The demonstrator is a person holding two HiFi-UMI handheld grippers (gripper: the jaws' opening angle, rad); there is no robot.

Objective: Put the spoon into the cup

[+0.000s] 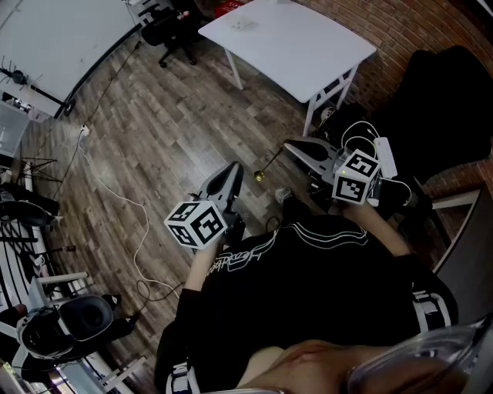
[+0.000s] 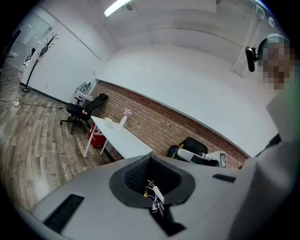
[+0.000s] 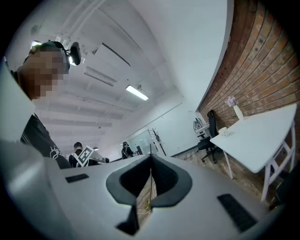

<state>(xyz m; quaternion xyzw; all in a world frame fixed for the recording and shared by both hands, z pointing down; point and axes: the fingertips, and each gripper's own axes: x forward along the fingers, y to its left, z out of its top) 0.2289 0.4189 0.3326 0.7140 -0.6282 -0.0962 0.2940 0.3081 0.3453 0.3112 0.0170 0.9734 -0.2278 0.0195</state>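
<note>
I hold both grippers above the wooden floor, away from the white table (image 1: 308, 54). My right gripper (image 1: 290, 146) is shut on the thin handle of a gold spoon (image 1: 269, 165), whose bowl hangs down to the left. In the right gripper view the spoon's handle (image 3: 151, 164) runs straight up between the closed jaws. My left gripper (image 1: 233, 171) is shut with nothing in it, its tips just left of the spoon's bowl. A small white cup (image 1: 245, 25) stands on the far table, and it is also seen as the cup (image 3: 224, 131) beside a vase (image 3: 238, 111).
A brick wall (image 1: 431, 23) runs behind the table. A black office chair (image 1: 173, 31) stands at the table's left end. A power strip (image 1: 385, 158) with white cables lies by my right hand, near a black bag (image 1: 443, 108). A white cord (image 1: 115, 192) trails over the floor.
</note>
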